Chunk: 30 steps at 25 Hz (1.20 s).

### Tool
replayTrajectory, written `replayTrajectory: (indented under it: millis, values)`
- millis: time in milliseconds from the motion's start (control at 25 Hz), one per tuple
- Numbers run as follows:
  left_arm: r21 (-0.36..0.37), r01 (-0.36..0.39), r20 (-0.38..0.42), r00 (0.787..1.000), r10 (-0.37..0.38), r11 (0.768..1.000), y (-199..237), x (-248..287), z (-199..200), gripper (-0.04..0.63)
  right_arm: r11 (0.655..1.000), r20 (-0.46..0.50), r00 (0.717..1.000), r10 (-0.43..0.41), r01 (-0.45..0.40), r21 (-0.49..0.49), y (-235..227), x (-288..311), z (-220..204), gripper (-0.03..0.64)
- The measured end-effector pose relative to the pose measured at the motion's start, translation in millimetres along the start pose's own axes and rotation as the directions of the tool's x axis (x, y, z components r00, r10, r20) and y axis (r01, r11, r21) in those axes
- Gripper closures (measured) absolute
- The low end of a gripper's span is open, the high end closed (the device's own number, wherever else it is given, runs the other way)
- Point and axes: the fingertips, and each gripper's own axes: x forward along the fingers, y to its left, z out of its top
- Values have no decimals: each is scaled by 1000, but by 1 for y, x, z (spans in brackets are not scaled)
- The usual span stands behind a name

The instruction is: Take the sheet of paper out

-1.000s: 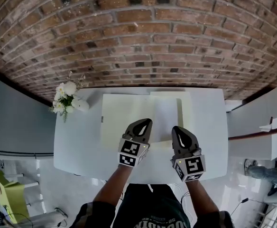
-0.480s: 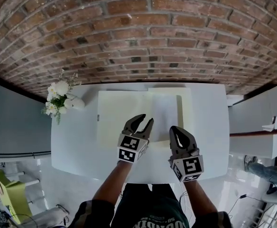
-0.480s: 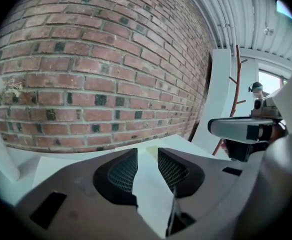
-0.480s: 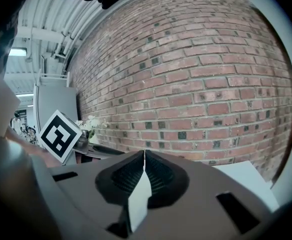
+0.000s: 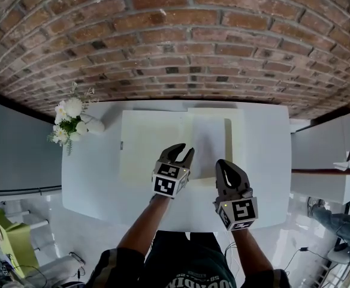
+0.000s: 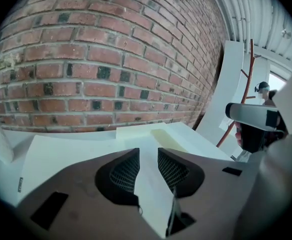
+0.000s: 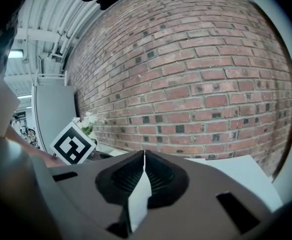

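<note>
A white table (image 5: 91,173) stands with its far side right up against a red brick wall (image 5: 175,41). The floor (image 5: 43,215) around the table is white and shiny. A flat grey wall (image 5: 13,143) runs along the left side of the room. Near the table's far left corner there is a bunch of white flowers (image 5: 67,122).

A big pale yellow folder (image 5: 148,146) lies open and flat in the middle of the table. The sheet of paper (image 5: 206,140) is white. It lies on the right half of the folder, just beside a darker yellow strip (image 5: 228,140) on its right.

The person's two bare arms reach in from the near side of the table. The left gripper (image 5: 183,150) shows over the near part of the folder, at the left edge of the sheet. Its jaws have just been opening and now stand apart. They hold nothing, and only the pale sheet shows through the gap. The right gripper (image 5: 223,162) shows over the near right corner of the folder. Its jaws are pressed together at the tips, with nothing held between them. I cannot tell if either gripper touches the folder.
</note>
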Motion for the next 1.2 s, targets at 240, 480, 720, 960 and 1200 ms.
replayTrajectory:
  millis: [240,480,720,960,1200]
  values:
    - [-18,11,-100,995,-13,1000,3,29,-26,485,1000,-25,1000,8,-8,8,-3,3,-9,546]
    - [-33,28,-178,983,-34,999,1,51,-49,478,1000,-53,999,6,-5,27,-8,2,-23,546]
    - [-35,38,-250,967,-46,999,0,69,-69,474,999,-67,998,1,1,32,-11,1,-30,546]
    - [5,36,-270,962,-34,999,0,83,-75,465,999,-78,997,0,4,49,-12,0,-36,546]
    - [23,20,-323,946,-11,1000,2,98,-89,422,998,-93,996,7,-1,61,-12,1,-41,546]
